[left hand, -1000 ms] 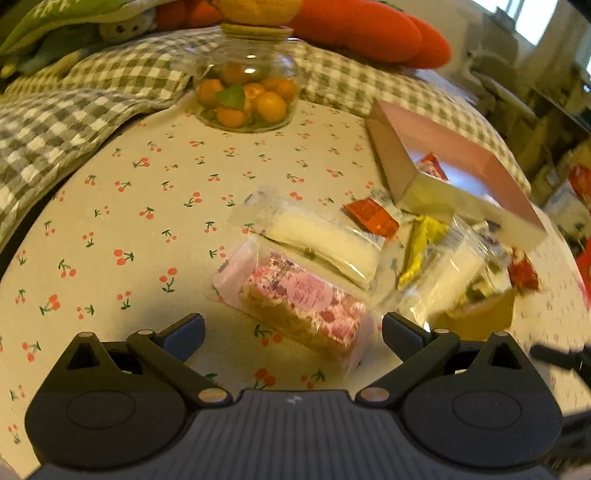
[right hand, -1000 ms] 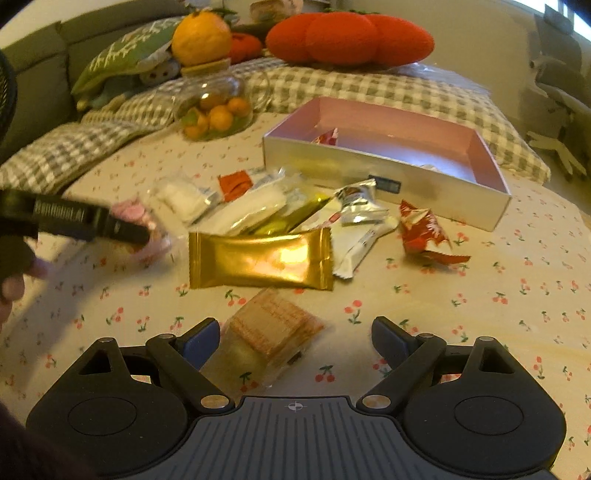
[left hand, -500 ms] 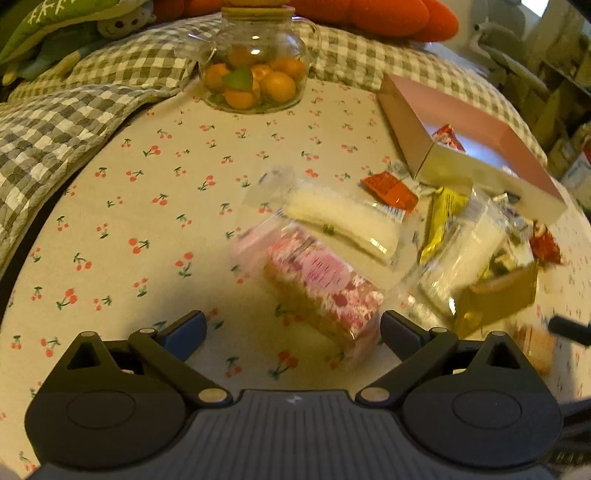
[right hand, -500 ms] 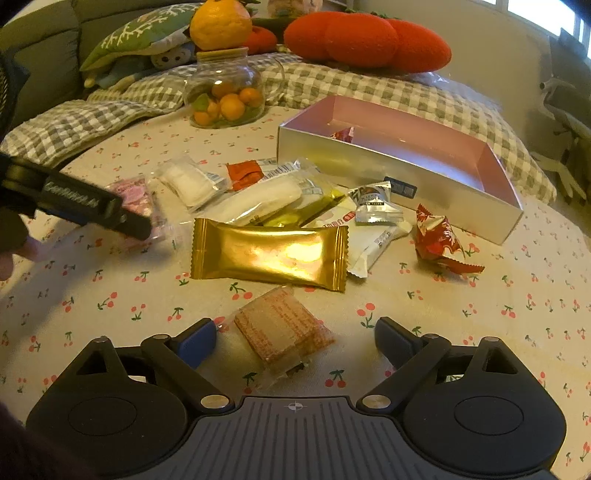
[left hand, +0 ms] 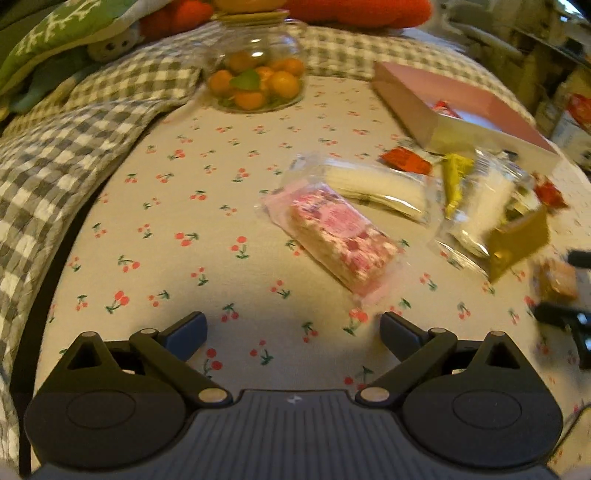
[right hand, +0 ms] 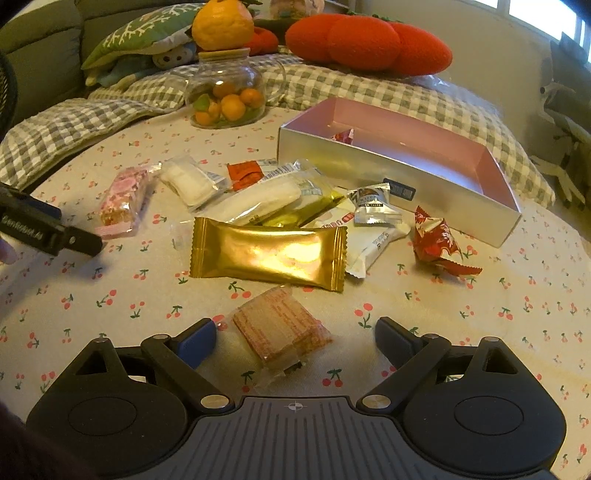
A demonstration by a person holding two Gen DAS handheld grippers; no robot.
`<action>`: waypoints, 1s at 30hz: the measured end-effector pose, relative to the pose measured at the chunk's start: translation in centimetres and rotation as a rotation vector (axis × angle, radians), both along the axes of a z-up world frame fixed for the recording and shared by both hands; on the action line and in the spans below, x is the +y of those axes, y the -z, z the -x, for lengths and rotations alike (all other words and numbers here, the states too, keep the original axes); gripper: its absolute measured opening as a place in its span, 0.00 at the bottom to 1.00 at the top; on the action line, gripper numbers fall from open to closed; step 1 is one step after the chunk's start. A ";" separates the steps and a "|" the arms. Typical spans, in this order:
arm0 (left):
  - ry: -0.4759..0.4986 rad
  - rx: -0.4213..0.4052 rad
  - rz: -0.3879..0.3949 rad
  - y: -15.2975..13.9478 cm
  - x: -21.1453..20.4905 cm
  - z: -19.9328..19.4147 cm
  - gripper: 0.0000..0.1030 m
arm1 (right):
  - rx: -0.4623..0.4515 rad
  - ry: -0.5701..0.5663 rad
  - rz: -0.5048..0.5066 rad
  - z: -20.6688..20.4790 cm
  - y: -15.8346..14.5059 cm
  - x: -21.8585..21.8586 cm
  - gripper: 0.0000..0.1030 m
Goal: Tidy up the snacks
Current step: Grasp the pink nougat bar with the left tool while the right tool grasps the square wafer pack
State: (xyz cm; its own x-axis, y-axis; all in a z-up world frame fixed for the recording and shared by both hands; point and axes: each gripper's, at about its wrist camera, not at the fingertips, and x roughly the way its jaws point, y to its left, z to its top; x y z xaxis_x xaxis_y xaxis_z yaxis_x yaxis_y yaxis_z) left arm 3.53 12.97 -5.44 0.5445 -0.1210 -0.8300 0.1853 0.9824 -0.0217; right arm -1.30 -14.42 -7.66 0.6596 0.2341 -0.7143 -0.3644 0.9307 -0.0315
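Snacks: wrapped packets lie loose in a cluster on the cherry-print cloth, beside the pink box.
Right gripper: low over the cloth, jaws spread wide around a clear-wrapped biscuit, not gripping it.
Left gripper: jaws wide apart, empty, the pink nougat bar just ahead (view blurred).
Pink box: one red-wrapped sweet in its corner.
Glass jar: small oranges inside.

Warm dim light; bright window top right, grey-green sofa back far left, pale plain wall, white swivel chair at right edge
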 end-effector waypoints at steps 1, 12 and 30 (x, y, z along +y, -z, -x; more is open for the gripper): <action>0.015 -0.003 0.006 0.0 -0.1 0.1 0.98 | 0.001 -0.003 -0.002 0.0 0.0 0.1 0.92; 0.013 -0.042 0.101 0.1 -2.1 -1.2 0.98 | 0.003 -0.026 -0.019 -0.3 0.2 1.1 0.92; -0.159 -0.096 0.003 0.0 -2.5 -2.7 0.52 | -0.022 -0.052 -0.031 0.1 -0.2 1.0 0.69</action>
